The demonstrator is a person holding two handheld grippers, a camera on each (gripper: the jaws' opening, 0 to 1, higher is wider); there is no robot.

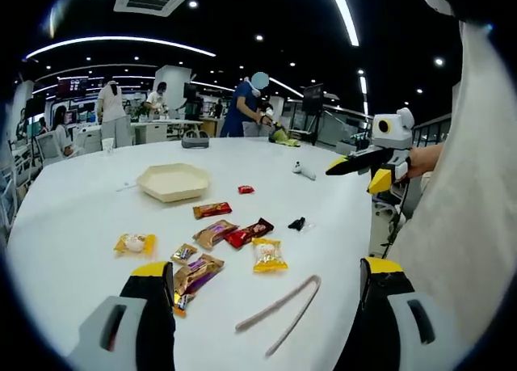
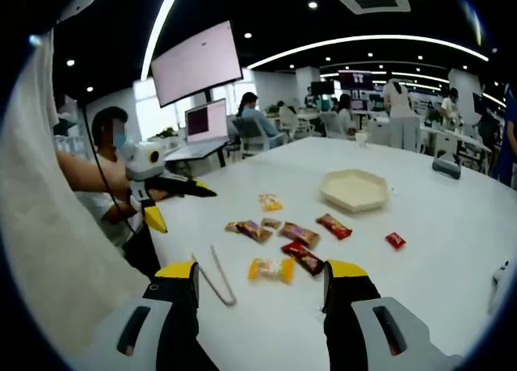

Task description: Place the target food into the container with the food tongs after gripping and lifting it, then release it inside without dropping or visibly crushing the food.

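Observation:
Pale food tongs [image 1: 279, 310] lie flat on the white table [image 1: 73, 201], between the jaws of my open left gripper [image 1: 268, 267]. A beige hexagonal container [image 1: 172, 181] sits further back, with nothing visible in it. Several wrapped snacks lie between them, among them a yellow packet [image 1: 268, 255] and a dark red bar [image 1: 249, 233]. My right gripper [image 1: 355, 177] hovers open at the table's right edge. In the right gripper view my right gripper [image 2: 262, 267] is open above the table, with the tongs [image 2: 216, 276], a yellow packet [image 2: 272, 268] and the container [image 2: 354, 189] ahead. The left gripper [image 2: 186, 211] is open at the left.
A small red sweet [image 1: 245, 189], a black bit [image 1: 297, 223] and a white object [image 1: 304, 171] lie further back on the table. A person's sleeve [image 1: 460, 225] borders the right side. People stand at desks beyond the table, with monitors [image 2: 198, 64] behind.

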